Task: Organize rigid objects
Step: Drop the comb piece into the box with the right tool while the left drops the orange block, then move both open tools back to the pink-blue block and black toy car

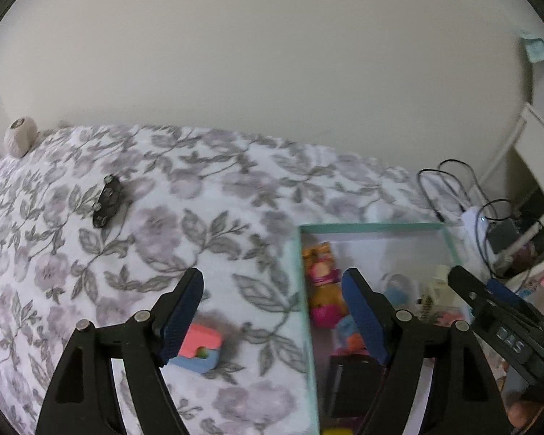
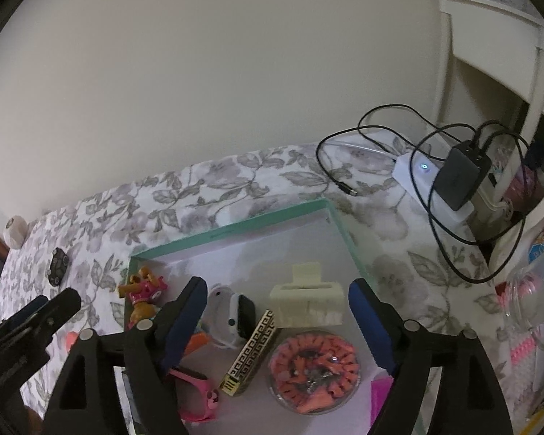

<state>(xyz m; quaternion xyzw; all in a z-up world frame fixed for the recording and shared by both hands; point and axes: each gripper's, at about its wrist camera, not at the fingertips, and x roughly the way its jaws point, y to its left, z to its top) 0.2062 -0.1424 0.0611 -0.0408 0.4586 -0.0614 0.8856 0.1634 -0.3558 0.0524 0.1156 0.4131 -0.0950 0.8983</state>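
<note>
A shallow teal-rimmed box lies on the flowered bedspread and holds several small things: a toy figure, a cream plastic stand, a round clear case of orange pieces, a gold-patterned bar and a pink watch. My right gripper is open and empty above the box. My left gripper is open and empty over the box's left rim. A pink and blue block lies on the bedspread by its left finger. A black studded piece lies farther left.
A white power strip with a black charger and looping cables sits at the bed's right corner. A ball of twine rests at the far left by the wall. White shelving and clutter stand to the right.
</note>
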